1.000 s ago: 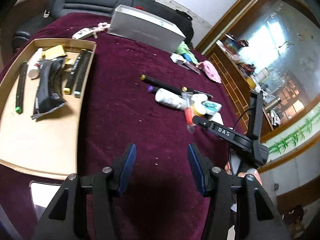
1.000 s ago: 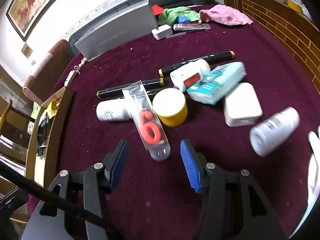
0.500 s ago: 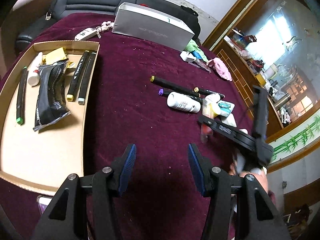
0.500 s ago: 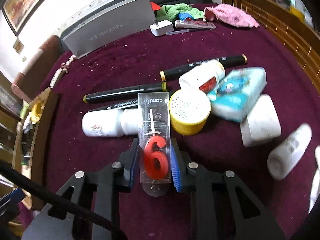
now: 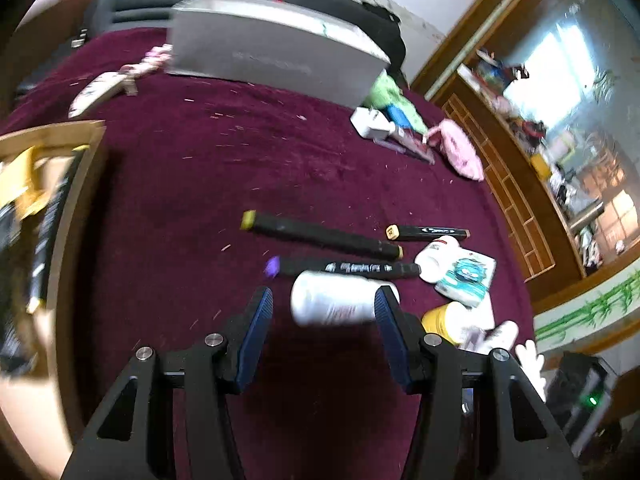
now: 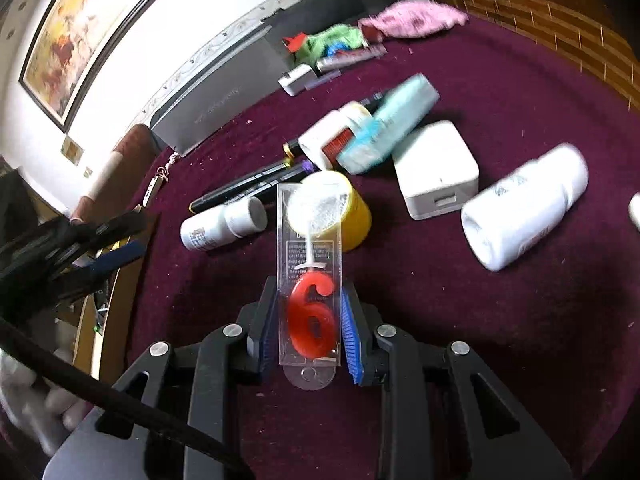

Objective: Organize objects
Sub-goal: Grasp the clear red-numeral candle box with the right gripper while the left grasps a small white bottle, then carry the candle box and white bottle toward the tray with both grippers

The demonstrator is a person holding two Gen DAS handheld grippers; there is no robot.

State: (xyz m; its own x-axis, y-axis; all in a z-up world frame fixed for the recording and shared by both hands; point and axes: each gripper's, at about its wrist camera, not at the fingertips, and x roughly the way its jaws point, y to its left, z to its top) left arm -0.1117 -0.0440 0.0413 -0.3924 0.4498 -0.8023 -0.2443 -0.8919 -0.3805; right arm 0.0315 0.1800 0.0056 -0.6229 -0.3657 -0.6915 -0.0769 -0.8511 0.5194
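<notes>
My right gripper (image 6: 310, 322) is shut on a clear pack holding a red "6" candle (image 6: 311, 312), lifted above the maroon tablecloth. My left gripper (image 5: 320, 320) is open, its blue pads on either side of a white bottle (image 5: 336, 300) lying on the cloth; I cannot tell if they touch it. Black markers (image 5: 320, 234) lie just beyond it. The cardboard tray (image 5: 76, 184), with markers and packets in it, is at the left. The left gripper also shows in the right wrist view (image 6: 80, 248), near the small white bottle (image 6: 222, 226).
A yellow jar (image 6: 340, 208), a white charger (image 6: 436, 168), a larger white bottle (image 6: 524, 212), a teal tissue pack (image 6: 392, 124) and a red-labelled bottle (image 6: 332, 140) lie clustered. A grey box (image 5: 276, 56), keys (image 5: 104, 88) and cloths (image 5: 460, 154) sit at the back.
My right gripper has lifted the candle pack off the cloth. My left gripper has moved forward and right, so the white bottle now lies between its open fingers.
</notes>
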